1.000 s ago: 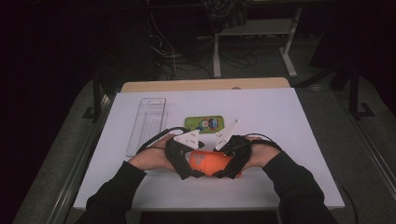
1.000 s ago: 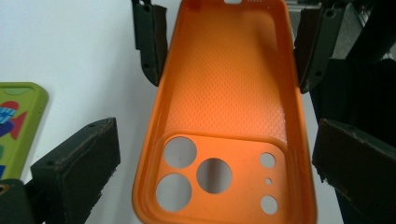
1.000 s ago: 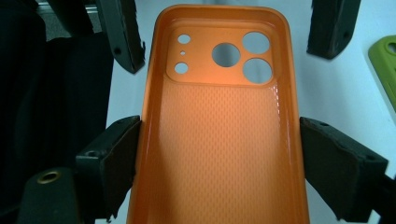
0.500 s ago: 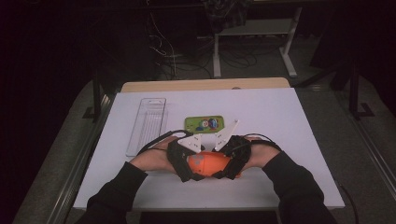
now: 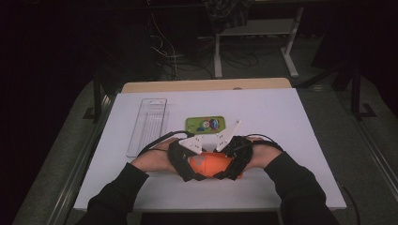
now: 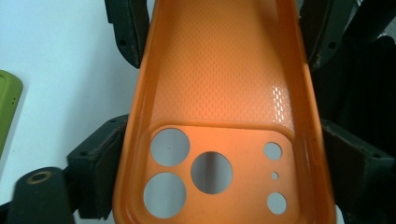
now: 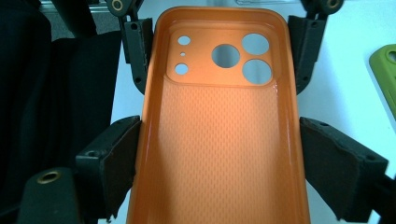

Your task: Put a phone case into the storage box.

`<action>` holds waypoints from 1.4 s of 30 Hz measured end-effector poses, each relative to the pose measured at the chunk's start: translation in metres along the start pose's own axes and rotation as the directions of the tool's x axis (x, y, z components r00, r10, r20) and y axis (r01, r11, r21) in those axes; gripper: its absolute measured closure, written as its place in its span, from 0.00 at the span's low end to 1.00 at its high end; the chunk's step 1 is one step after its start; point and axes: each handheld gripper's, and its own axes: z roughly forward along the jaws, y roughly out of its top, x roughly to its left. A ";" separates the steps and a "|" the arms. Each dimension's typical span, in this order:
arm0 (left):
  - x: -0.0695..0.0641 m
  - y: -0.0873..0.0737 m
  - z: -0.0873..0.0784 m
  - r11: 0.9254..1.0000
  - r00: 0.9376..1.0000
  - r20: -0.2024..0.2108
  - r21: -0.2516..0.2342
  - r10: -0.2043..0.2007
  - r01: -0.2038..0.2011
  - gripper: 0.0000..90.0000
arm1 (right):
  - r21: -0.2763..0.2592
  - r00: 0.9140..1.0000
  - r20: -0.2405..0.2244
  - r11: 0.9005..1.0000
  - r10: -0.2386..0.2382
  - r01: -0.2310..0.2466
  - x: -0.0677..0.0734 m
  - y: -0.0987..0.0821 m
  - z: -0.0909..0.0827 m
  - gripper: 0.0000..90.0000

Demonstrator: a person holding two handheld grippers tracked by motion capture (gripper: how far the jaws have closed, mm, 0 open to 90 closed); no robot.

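Observation:
An orange phone case (image 5: 211,165) lies inner side up between both grippers, just above the white table near its front edge. My left gripper (image 5: 185,159) holds the end with the camera holes (image 6: 211,172). Its jaws have just been closing, and both pads (image 6: 100,163) now touch the case's long sides. My right gripper (image 5: 234,157) is shut on the plain end (image 7: 219,154), pads (image 7: 116,154) against its sides. The two grippers face each other, each seeing the other's jaws at the far end of the case. A green phone (image 5: 205,124) lies flat just beyond them.
A clear plastic tray (image 5: 148,125) lies lengthwise at the left of the white table top (image 5: 281,117). A wooden strip (image 5: 206,85) runs along the far edge. Cables trail from the grippers across the table. Dark floor and desk legs lie beyond.

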 end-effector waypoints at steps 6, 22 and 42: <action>0.000 0.000 0.001 1.000 1.000 0.000 0.006 0.001 -0.001 0.16 | 0.004 1.000 -0.001 1.000 -0.005 0.005 0.000 0.000 0.000 0.16; 0.002 -0.001 -0.001 0.999 0.999 0.007 0.020 -0.041 0.041 0.18 | -0.029 0.999 -0.009 0.999 0.034 -0.035 -0.002 0.000 -0.003 0.02; 0.006 -0.016 0.002 0.965 0.953 -0.163 0.016 -0.255 0.261 0.18 | -0.154 0.965 0.133 0.967 0.225 -0.205 -0.009 -0.024 -0.033 0.01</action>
